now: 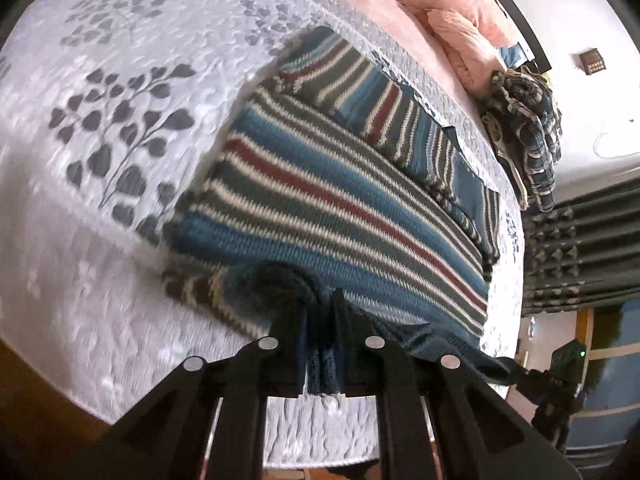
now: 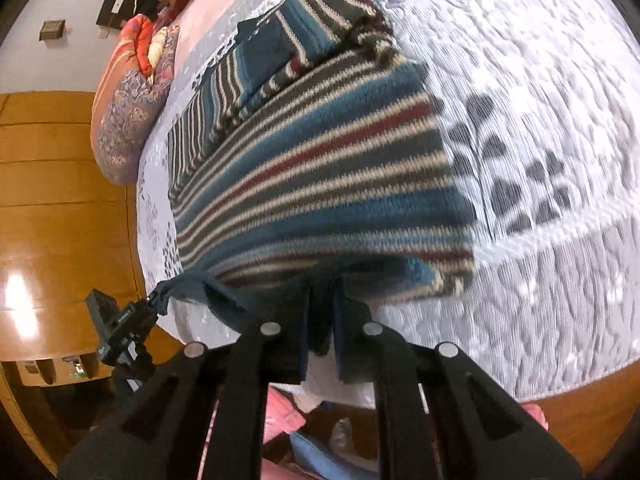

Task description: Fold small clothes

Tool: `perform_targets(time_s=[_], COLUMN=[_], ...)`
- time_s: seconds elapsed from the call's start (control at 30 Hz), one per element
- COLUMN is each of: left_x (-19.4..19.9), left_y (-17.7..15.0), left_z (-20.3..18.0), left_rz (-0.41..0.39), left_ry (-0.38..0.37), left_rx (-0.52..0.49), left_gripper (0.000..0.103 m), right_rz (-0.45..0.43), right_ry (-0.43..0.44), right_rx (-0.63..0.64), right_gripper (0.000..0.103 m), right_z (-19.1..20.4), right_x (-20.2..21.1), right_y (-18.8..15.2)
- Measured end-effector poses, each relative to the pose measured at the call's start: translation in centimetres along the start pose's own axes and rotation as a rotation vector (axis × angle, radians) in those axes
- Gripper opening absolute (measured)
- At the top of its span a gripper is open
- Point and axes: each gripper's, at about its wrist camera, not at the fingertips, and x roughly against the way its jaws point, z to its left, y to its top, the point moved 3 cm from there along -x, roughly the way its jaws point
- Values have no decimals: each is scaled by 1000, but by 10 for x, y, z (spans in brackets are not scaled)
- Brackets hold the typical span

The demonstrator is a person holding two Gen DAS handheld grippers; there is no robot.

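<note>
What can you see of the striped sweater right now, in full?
The sweater is a chunky knit in teal, grey, cream and dark red stripes. It lies spread on the white leaf-patterned bedspread, with a sleeve folded across its far part. Its near edge, with a plain dark teal band, is lifted and bunched. The left gripper pinches that edge at one corner, and the right gripper pinches it at the other. The near part looks blurred in both views.

Both wrist fisheyes close above the bed edge, facing along gripper fingers, sharing the striped sweater point(image 1: 340, 200)
</note>
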Motion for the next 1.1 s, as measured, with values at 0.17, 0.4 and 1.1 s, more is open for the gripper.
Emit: perform_targets(time_s=[0.17,0.4,1.1], left_x=[-15,-50,-20], left_y=[24,57,87], left_z=[-2,2,43], left_rz=[-13,6,-44], left_ry=[-11,27,-132], left_rx=[19,44,193], left_gripper=[11,14,43], right_rz=[2,34,-28], right_ry=[-19,-68,-51], right_rx=[-9,-13,-20], right_gripper=[8,9,36], right_z=[3,-1,-26], right_x=[-15,-43,-14], right_y=[41,80,122])
